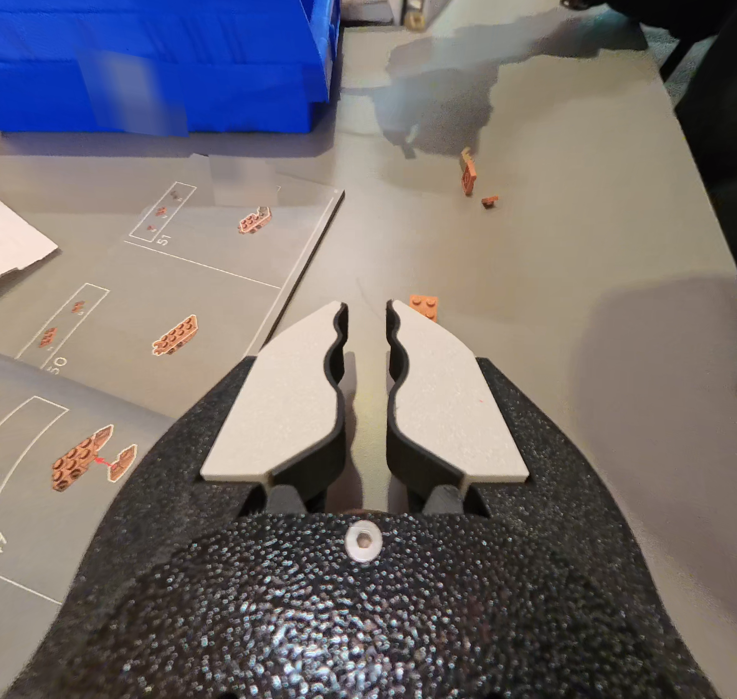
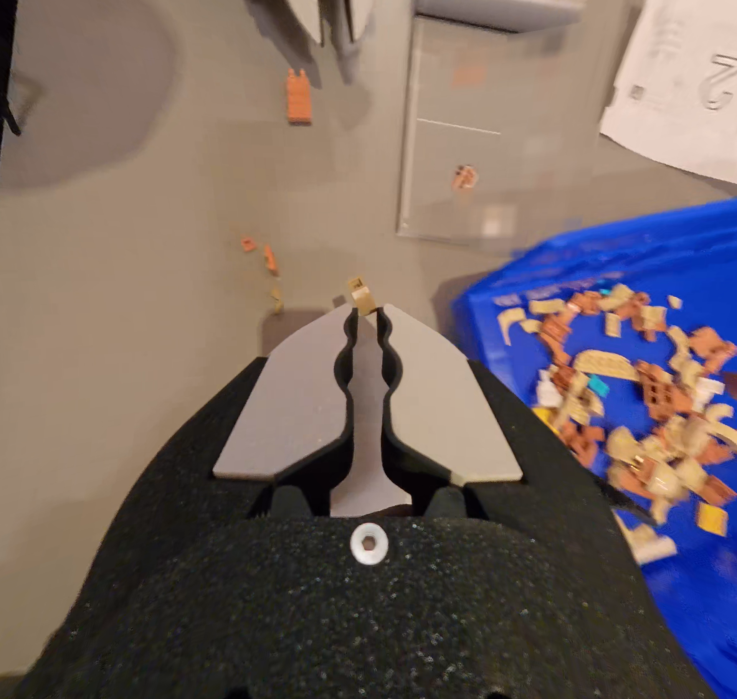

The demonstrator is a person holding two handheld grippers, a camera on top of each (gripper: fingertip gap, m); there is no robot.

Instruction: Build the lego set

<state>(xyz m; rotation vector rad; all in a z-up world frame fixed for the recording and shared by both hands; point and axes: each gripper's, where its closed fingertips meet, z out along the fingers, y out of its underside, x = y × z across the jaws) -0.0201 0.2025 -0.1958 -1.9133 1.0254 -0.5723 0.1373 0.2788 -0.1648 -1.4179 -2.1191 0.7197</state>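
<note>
My left gripper (image 1: 366, 309) is open with nothing between its fingers, low over the grey table (image 1: 558, 241). An orange studded plate (image 1: 424, 307) lies just beyond its right fingertip, partly hidden by it. My right gripper (image 2: 367, 311) is shut on a small tan brick piece (image 2: 363, 297) that sticks out past the tips, held above the table beside the blue bin (image 2: 498, 321). The right gripper also shows at the top of the left wrist view (image 1: 414, 2). The left gripper shows at the top of the right wrist view (image 2: 331, 22), near the orange plate (image 2: 299, 98).
The blue bin holds several tan and orange bricks (image 2: 598, 381) and also stands at the back left (image 1: 159, 42). An open instruction booklet (image 1: 179, 281) lies left. Small orange pieces (image 1: 469, 175) (image 2: 270, 259) lie on the table. A white paper bag (image 2: 678, 82) is at the far right. Some 20 cm of space lies between my two pairs of fingers.
</note>
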